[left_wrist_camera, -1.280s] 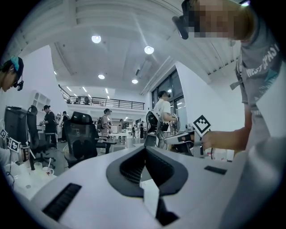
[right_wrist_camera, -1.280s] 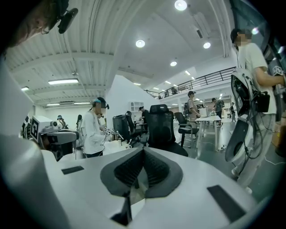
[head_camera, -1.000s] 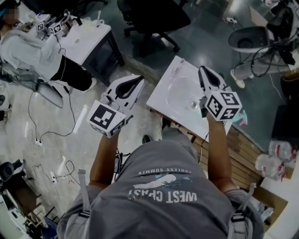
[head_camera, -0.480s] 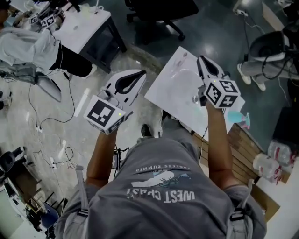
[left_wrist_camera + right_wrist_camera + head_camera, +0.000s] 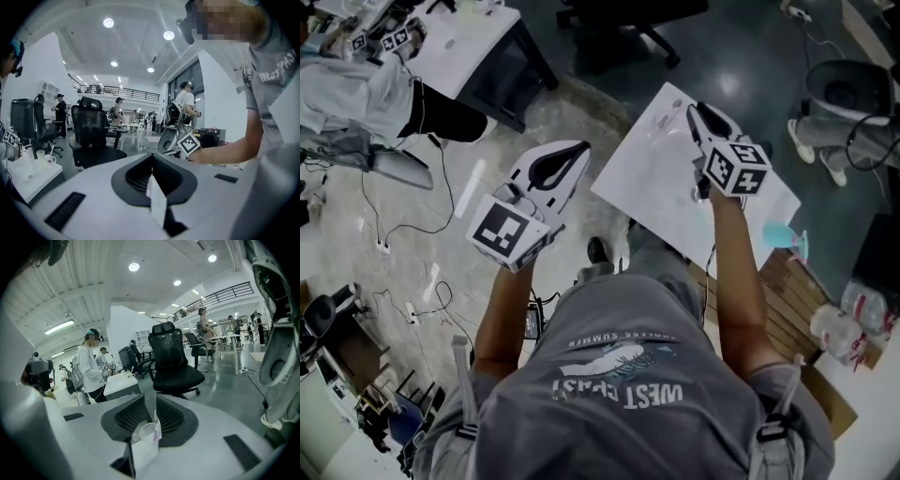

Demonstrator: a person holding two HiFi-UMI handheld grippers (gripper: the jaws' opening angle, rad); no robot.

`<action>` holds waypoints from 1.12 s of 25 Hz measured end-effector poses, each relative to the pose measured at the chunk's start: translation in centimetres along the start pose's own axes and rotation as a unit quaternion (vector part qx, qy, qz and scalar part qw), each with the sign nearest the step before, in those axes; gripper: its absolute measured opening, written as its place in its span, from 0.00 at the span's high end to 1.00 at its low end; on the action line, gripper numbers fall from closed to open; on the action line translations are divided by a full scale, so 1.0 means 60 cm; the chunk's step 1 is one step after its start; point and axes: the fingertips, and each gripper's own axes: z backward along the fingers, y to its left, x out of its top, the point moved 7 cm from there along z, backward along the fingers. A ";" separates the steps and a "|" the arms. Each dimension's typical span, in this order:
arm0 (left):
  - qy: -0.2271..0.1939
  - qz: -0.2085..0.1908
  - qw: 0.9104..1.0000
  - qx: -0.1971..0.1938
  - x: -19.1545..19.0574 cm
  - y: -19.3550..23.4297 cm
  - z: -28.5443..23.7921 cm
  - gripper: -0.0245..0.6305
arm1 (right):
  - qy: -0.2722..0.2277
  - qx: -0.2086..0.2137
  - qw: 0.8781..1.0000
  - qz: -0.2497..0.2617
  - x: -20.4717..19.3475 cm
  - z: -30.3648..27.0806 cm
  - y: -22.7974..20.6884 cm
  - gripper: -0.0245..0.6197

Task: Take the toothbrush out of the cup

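- Lowering toward the desk (image 5: 649,202), the right claw (image 5: 695,111) sits closer to it than a second ago. Its jaws have just been opening and now stand apart, pressing on nothing.
- The clear cup (image 5: 143,438) shows in the gap between those jaws, untouched, so the grab looks about to start.
- The toothbrush (image 5: 157,429) is still in the cup, standing at the right side of the rim in the right gripper view.
- The left claw (image 5: 582,149) is closed and empty, held off the desk over the floor.
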 end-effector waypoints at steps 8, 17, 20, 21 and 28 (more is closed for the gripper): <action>0.024 0.007 0.999 0.020 -0.007 0.013 -0.002 0.96 | 0.028 0.008 1.000 -0.004 -0.025 -0.045 -0.020 0.75; 0.020 0.018 0.999 0.029 -0.027 0.016 -0.004 0.96 | 0.057 0.018 0.998 -0.005 -0.058 -0.084 -0.040 0.72; 0.022 0.021 0.999 0.034 -0.032 0.016 0.001 0.96 | 0.065 0.021 0.998 -0.005 -0.066 -0.094 -0.040 0.73; 0.025 0.022 0.999 0.036 -0.031 0.015 0.004 0.96 | 0.067 0.021 0.998 -0.004 -0.067 -0.095 -0.039 0.73; 0.036 0.025 0.998 0.046 -0.032 0.018 0.018 0.96 | 0.066 0.008 0.998 0.009 -0.065 -0.091 -0.031 0.84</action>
